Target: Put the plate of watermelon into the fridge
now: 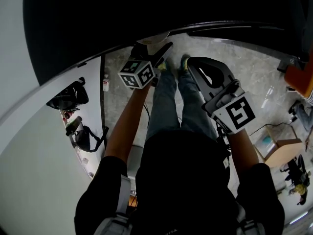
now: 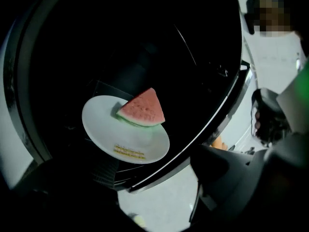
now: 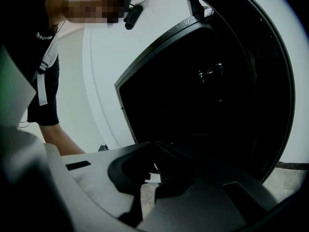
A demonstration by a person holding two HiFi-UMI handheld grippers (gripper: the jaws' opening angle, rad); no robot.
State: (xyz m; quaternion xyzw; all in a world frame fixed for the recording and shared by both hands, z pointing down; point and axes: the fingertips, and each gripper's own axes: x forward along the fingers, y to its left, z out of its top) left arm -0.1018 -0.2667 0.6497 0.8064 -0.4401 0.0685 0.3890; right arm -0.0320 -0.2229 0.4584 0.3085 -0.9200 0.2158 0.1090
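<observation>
A white plate (image 2: 112,129) with a red watermelon wedge (image 2: 143,110) rests on a shelf inside the dark fridge (image 2: 145,33). My left gripper (image 2: 120,180) points at it from just outside the fridge's lower rim. Its jaws stand wide open, one at the frame's lower left and one at the lower right, and the plate lies ahead of them, untouched. In the head view the left gripper (image 1: 159,45) reaches toward the black fridge (image 1: 146,13). My right gripper (image 1: 194,61) hangs beside it over the floor. Its fingertips meet with nothing between them, right gripper (image 3: 152,151) facing the fridge's black opening (image 3: 193,81).
A white wall (image 1: 29,146) with dark bags (image 1: 68,98) runs along the left. A cardboard box (image 1: 281,152) and cables lie on the grey floor at the right. A person in black (image 3: 43,57) shows at the left of the right gripper view.
</observation>
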